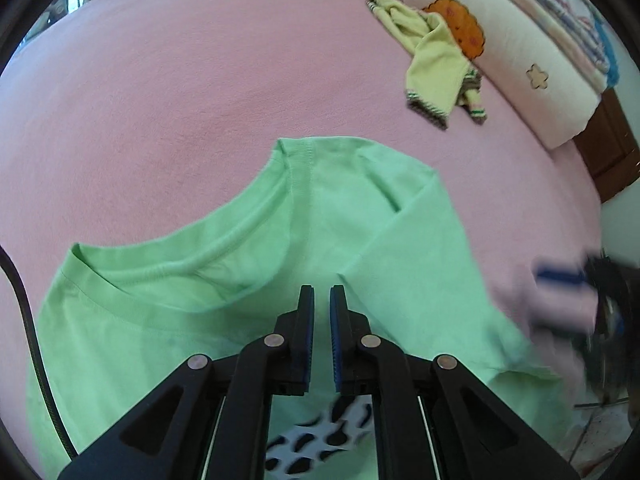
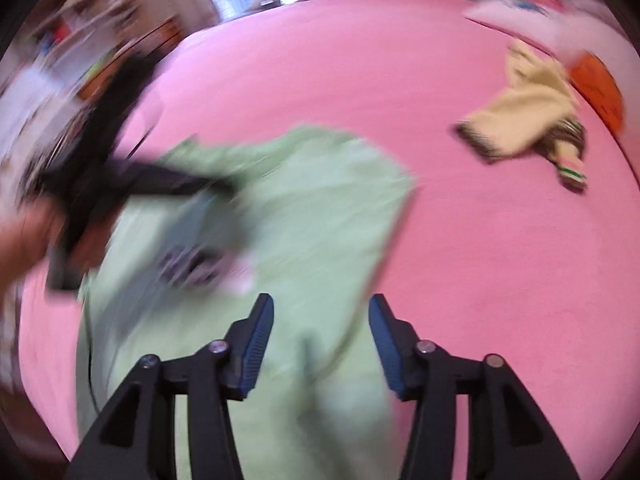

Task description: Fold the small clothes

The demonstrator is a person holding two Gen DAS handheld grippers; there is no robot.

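Midway, roughly: green T-shirt [image 1: 224, 280] spread on pink bed [image 1: 160, 100], right sleeve folded inward, rest of folding pending. Left tongs [image 1: 322, 300] nearly pressed together above shirt, pinching nothing visible. Right tongs [image 2: 321, 312] spread, empty, over shirt's edge. Yellow garment [image 1: 436, 68] by pillow untouched.

Left black two-finger gripper [image 1: 322, 292] points steeply down, blue pads nearly together; right black gripper [image 2: 321, 304] gapes wide, nothing pinched.
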